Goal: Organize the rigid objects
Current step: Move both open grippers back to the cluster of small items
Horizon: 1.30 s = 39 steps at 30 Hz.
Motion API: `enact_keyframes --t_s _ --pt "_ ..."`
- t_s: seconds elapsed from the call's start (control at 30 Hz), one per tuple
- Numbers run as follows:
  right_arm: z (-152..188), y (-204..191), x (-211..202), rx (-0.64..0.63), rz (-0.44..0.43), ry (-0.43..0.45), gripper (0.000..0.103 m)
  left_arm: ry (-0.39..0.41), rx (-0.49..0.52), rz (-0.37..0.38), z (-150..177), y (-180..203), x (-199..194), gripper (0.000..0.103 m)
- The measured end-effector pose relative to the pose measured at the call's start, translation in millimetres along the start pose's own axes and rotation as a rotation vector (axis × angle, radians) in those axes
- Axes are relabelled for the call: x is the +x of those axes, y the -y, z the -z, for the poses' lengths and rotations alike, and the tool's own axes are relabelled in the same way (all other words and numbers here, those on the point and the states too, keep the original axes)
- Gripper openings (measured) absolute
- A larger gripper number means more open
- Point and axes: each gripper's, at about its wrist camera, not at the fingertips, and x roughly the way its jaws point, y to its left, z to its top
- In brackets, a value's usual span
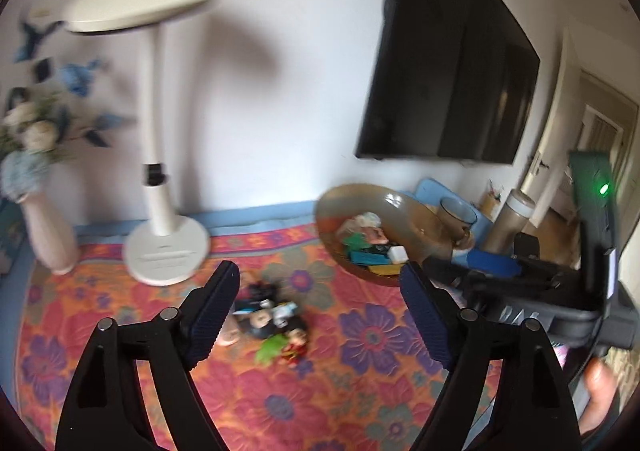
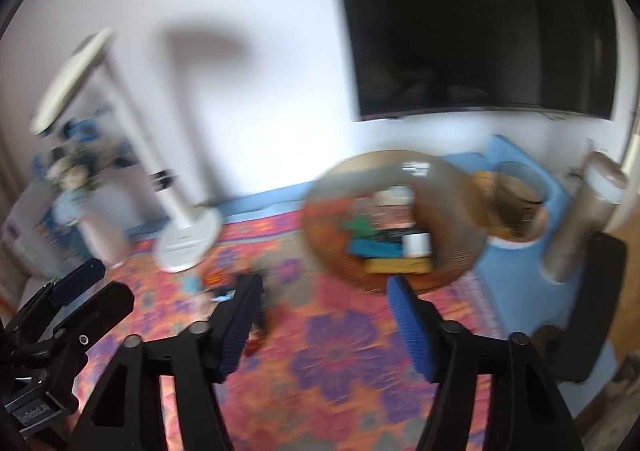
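A small pile of toy figures (image 1: 276,325), black, green and red, lies on the floral cloth (image 1: 360,335). My left gripper (image 1: 319,267) hangs above it, open, with nothing between its fingers. Right of the pile stands a brown bowl (image 1: 394,205) holding several small blocks, teal, yellow and white. In the blurred right wrist view my right gripper (image 2: 324,281) is open and empty, just in front of the bowl (image 2: 452,187). Its left finger partly hides the toy pile (image 2: 222,283). The right gripper (image 1: 496,267) shows at the right edge of the left wrist view, and the left gripper (image 2: 96,287) at the lower left of the right wrist view.
A white desk lamp (image 1: 160,247) and a pale vase of flowers (image 1: 48,239) stand at the back left. A dark screen (image 1: 448,71) hangs on the wall. Behind the bowl are a mug (image 1: 458,215) and a tan cylinder (image 1: 512,219) on a blue mat (image 2: 516,271).
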Motion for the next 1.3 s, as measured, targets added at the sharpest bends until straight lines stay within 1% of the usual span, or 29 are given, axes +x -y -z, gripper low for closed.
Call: enact_keyframes --t_s 0.03,0.07,0.1,0.13,0.2,0.23,0.27,0.33,0.4,0.5,0.53,0.57,0.6,0.63,0.7,0.77,0.93,1.03,1.1,1.13,1.17,1.2,1.23,1.27,1.3 --pt "8.0 -13.0 1.0 -0.03 -0.001 0.003 0.077 0.016 -0.019 -0.028 7.3 -7.0 -8.5 0.083" --pt "15.0 -23.1 3.3 -0.057 -0.002 0.001 0.077 0.03 -0.036 -0.061 13.0 -12.7 -13.0 0.088" --pt "19.8 -30.0 5.5 -0.076 -0.004 0.0 0.077 0.061 -0.067 -0.126 24.2 -22.9 -19.7 0.096" --pt "27.2 -38.6 9.1 -0.1 -0.006 0.002 0.077 0.085 -0.088 -0.174 34.5 -31.4 -24.3 0.101" --pt "45.1 -52.4 18.7 -0.129 -0.015 0.004 0.08 0.116 -0.097 -0.257 55.4 -45.5 -21.9 0.103" --pt "52.4 -56.9 24.4 -0.139 -0.016 0.005 0.081 0.104 -0.092 -0.298 66.3 -51.5 -15.4 0.103" --pt "61.9 -61.5 33.0 -0.152 -0.019 0.009 0.082 0.073 -0.087 -0.321 78.2 -58.6 -4.1 0.102" --pt "75.3 -63.8 49.1 -0.174 -0.029 0.024 0.083 0.011 -0.083 -0.32 101.9 -73.4 18.8 0.102" --pt "90.1 -65.0 68.6 -0.197 -0.033 0.027 0.082 -0.019 -0.1 -0.311 119.3 -83.0 32.1 0.102" --pt "103.8 -60.0 93.6 -0.177 -0.036 -0.019 0.083 -0.059 -0.171 -0.282 133.9 -98.9 45.9 0.102" --pt "108.3 -56.3 103.6 -0.165 -0.034 -0.037 0.083 -0.069 -0.186 -0.268 132.9 -102.4 47.5 0.102" --pt "110.4 -54.4 107.5 -0.158 -0.041 -0.046 0.083 -0.052 -0.189 -0.259 134.2 -103.0 43.6 0.102" --pt "113.2 -52.2 113.1 -0.15 -0.052 -0.059 0.083 -0.036 -0.19 -0.264 135.0 -103.5 41.9 0.102" --pt "115.2 -50.0 120.4 -0.138 -0.056 -0.088 0.083 -0.037 -0.192 -0.27 136.7 -103.4 41.9 0.102" --pt "113.9 -47.9 121.6 -0.132 -0.072 -0.091 0.082 -0.066 -0.187 -0.258 140.5 -102.3 44.9 0.102" --pt "114.8 -46.9 120.7 -0.128 -0.073 -0.089 0.083 -0.077 -0.173 -0.264 141.1 -99.4 46.7 0.102" --pt "114.1 -43.4 123.3 -0.109 -0.077 -0.105 0.083 -0.113 -0.137 -0.306 141.9 -94.5 54.8 0.102" --pt "111.6 -38.4 118.6 -0.078 -0.093 -0.09 0.083 -0.141 -0.138 -0.333 140.9 -95.1 58.3 0.102" --pt "107.2 -34.3 116.5 -0.038 -0.121 -0.129 0.081 -0.174 -0.148 -0.329 136.3 -98.9 60.4 0.101" --pt "103.5 -32.0 115.6 -0.006 -0.149 -0.161 0.079 -0.188 -0.162 -0.32 132.8 -101.9 61.0 0.099" --pt "96.6 -31.6 114.4 0.014 -0.175 -0.19 0.07 -0.211 -0.192 -0.293 125.3 -107.2 62.6 0.095" --pt "91.3 -33.2 114.1 0.012 -0.175 -0.201 0.065 -0.234 -0.209 -0.267 118.9 -110.9 66.1 0.093" --pt "86.7 -35.5 115.0 0.004 -0.162 -0.21 0.064 -0.259 -0.218 -0.24 112.4 -113.9 71.3 0.091" --pt "80.7 -38.5 118.2 -0.003 -0.149 -0.225 0.062 -0.277 -0.222 -0.202 103.5 -116.7 77.7 0.079" --pt "77.0 -40.1 121.5 -0.002 -0.154 -0.234 0.057 -0.279 -0.219 -0.192 96.6 -117.8 83.1 0.07"
